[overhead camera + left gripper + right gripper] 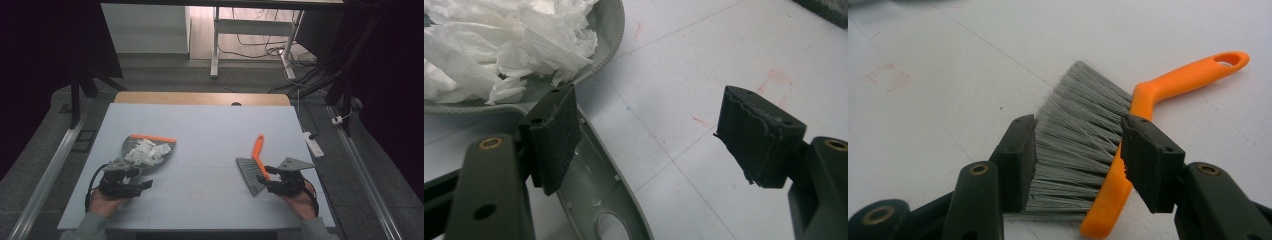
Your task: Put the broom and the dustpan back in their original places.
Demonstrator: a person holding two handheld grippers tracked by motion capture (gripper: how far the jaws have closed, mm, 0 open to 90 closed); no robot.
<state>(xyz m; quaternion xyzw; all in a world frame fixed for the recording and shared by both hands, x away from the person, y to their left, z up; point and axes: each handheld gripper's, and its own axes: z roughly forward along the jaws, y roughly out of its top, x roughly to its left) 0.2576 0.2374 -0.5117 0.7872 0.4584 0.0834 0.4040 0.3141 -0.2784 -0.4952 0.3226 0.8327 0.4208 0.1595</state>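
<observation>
Standing wide apart, the jaws of the left gripper (134, 183), gripping nothing, with the grey handle of the dustpan (594, 190) lying just beside one of them. Straddling the grey bristles and orange spine of the brush (1083, 150) with the right gripper (270, 181), jaws spread and not yet closed on it.

Judging by the crumpled white tissue (145, 151) already heaped in the pan: sweeping done, tools apparently being set down or about to be lifted; either way, closing squarely on each handle next.

Lying beneath, a pale counter (210, 125) with faint red marks; beyond, grey flooring, loose cables, a white frame.
</observation>
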